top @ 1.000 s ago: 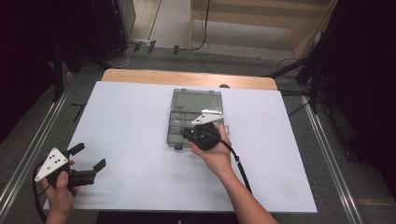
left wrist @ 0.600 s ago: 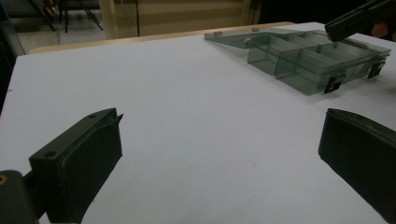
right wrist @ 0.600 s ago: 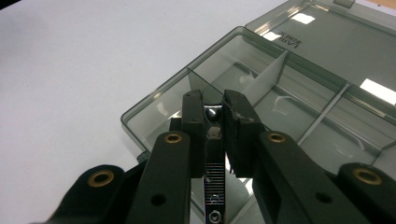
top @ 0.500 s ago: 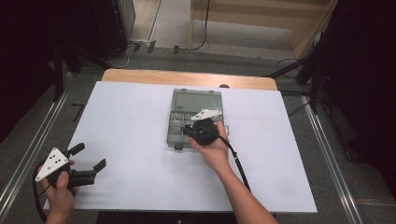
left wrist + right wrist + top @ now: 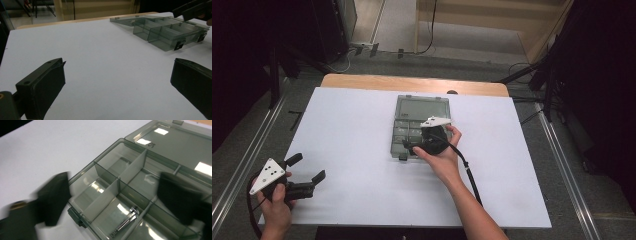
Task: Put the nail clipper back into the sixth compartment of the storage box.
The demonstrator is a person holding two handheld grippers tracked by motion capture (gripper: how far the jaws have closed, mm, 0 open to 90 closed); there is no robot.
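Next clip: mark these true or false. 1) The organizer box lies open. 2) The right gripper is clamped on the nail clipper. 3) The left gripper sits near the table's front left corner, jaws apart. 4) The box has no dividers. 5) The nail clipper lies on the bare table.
1) True: the organizer box lies with its lid folded flat behind it.
2) False: the right gripper hovers over the box with jaws apart, and the nail clipper lies loose below.
3) True: the left gripper is there, holding nothing.
4) False: dividers split it into compartments.
5) False: it lies inside a compartment of the box.
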